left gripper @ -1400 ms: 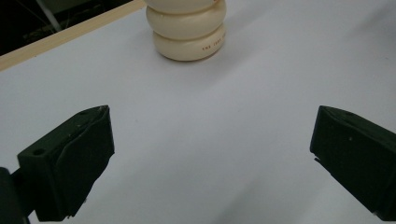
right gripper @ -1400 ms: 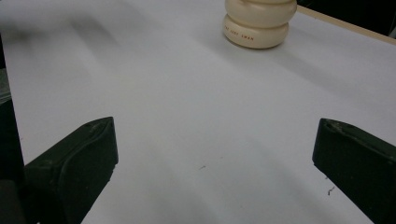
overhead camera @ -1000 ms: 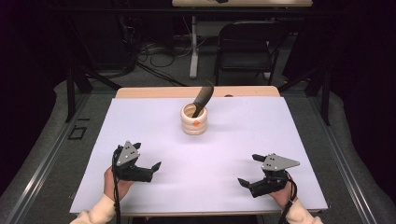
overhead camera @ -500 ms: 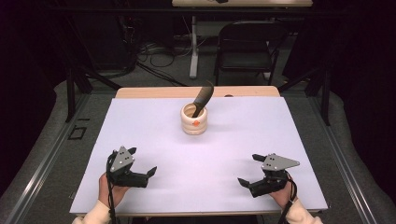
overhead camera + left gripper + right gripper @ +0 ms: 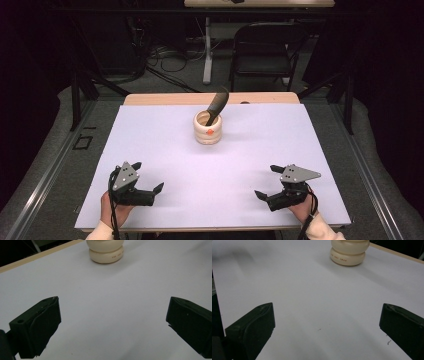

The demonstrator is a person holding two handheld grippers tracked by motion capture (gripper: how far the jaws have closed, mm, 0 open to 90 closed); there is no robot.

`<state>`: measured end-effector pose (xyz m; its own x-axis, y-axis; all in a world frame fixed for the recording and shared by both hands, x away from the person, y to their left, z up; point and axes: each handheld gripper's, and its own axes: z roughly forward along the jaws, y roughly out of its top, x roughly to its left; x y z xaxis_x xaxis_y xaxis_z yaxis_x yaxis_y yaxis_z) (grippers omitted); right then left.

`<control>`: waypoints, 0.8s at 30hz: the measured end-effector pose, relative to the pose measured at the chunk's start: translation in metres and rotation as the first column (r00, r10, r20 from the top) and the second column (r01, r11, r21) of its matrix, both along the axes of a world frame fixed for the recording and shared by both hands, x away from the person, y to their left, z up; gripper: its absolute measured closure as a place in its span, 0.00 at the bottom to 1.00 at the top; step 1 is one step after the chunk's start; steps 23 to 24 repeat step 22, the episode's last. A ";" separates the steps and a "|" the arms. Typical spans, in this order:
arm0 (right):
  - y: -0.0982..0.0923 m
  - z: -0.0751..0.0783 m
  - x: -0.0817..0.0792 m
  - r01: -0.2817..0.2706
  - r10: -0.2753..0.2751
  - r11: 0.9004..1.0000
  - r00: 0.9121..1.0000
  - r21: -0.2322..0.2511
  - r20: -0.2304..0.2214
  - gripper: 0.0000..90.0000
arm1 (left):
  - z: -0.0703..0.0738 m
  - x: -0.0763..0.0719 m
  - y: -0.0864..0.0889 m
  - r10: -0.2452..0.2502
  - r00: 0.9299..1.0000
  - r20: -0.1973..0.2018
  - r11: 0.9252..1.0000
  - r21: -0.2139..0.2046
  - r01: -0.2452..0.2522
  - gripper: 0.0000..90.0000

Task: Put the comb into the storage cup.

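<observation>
Left black two-jaw gripper (image 5: pixel 148 176), w/ grey three-cornered plate on top, sits at approx 7 o'clock on the white table cover (image 5: pixel 165 140), near the front edge, held by a hand (image 5: pixel 114 209) coming in from the bottom. Jaws stand wide apart, nothing btwn them, only bare white sheet in the left gripper view.

The cream ridged wooden cup (image 5: pixel 208 127) stands upright at approx 12 o'clock on the sheet, toward the far edge, well apart from both grippers. From the left gripper it lies at approx 1 o'clock; from the right gripper, approx 11 o'clock. A small orange-red mark shows on its front. A dark curved horn-shaped tool (image 5: pixel 217 104) stands in it, leaning toward 1 o'clock, upper end past the rim. In both gripper views the cup's lower part shows at the top, w/ tiny red lettering near the base; text too small to read.

Right black two-jaw gripper (image 5: pixel 267 182), also w/ grey plate, sits at approx 5 o'clock near the front edge, held by the other hand (image 5: pixel 301 210), cable trailing back. Jaws also spread wide, gripping nothing.

Count: 2 grippers, 1 cup, 1 dark tool, 1 white sheet over a light wood tabletop (image 5: pixel 150 98). Beyond the table, 1 dark folding chair (image 5: pixel 262 50) at 12 o'clock.
</observation>
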<state>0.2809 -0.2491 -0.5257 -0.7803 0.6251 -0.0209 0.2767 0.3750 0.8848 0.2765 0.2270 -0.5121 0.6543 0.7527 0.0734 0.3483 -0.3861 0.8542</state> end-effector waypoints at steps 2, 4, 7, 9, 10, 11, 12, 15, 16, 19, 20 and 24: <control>0.000 0.000 0.000 0.000 0.000 1.000 1.000 0.000 0.001 0.00 | 0.000 -0.002 0.000 0.007 1.000 0.005 1.000 -0.006 -0.007 0.00; 0.000 0.000 0.000 0.000 0.000 1.000 1.000 0.001 0.001 0.00 | 0.000 -0.004 0.001 0.013 1.000 0.008 1.000 0.000 -0.013 0.00; 0.000 0.000 0.000 -0.001 0.001 1.000 1.000 0.000 0.000 0.00 | -0.001 -0.006 0.002 0.014 1.000 0.005 1.000 -0.003 -0.014 0.00; 0.000 0.000 0.000 -0.001 0.001 1.000 1.000 0.001 0.001 0.00 | -0.002 -0.007 0.003 0.013 1.000 0.005 1.000 -0.001 -0.013 0.00; 0.000 0.000 0.000 -0.002 0.002 1.000 1.000 0.001 0.002 0.00 | -0.003 -0.008 0.004 0.010 1.000 0.001 1.000 0.002 -0.010 0.00; 0.000 0.000 0.000 -0.004 0.004 1.000 1.000 0.003 0.002 0.00 | -0.004 -0.008 0.004 0.007 1.000 0.002 1.000 0.002 -0.007 0.00; 0.000 0.000 0.000 -0.004 0.004 1.000 1.000 0.003 0.003 0.00 | -0.005 -0.009 0.004 0.007 1.000 -0.002 1.000 0.003 -0.007 0.00; 0.000 0.000 0.000 -0.005 0.005 1.000 1.000 0.003 0.004 0.00 | -0.006 -0.009 0.005 0.008 1.000 -0.008 1.000 -0.003 -0.008 0.00; 0.000 0.000 0.000 -0.004 0.004 1.000 1.000 0.003 0.005 0.00 | -0.006 -0.009 0.005 0.007 1.000 -0.009 1.000 -0.003 -0.007 0.00; 0.000 0.000 0.000 -0.007 0.007 1.000 1.000 0.003 0.015 0.00 | -0.007 -0.009 0.005 0.002 1.000 -0.011 1.000 -0.002 -0.002 0.00; 0.000 0.001 -0.001 -0.006 0.006 1.000 1.000 0.002 0.016 0.00 | -0.007 -0.008 0.005 -0.001 1.000 -0.014 1.000 -0.003 0.001 0.00; -0.001 0.001 -0.001 -0.007 0.007 1.000 1.000 0.005 0.018 0.00 | -0.008 -0.006 0.005 -0.005 1.000 -0.022 1.000 -0.002 0.005 0.00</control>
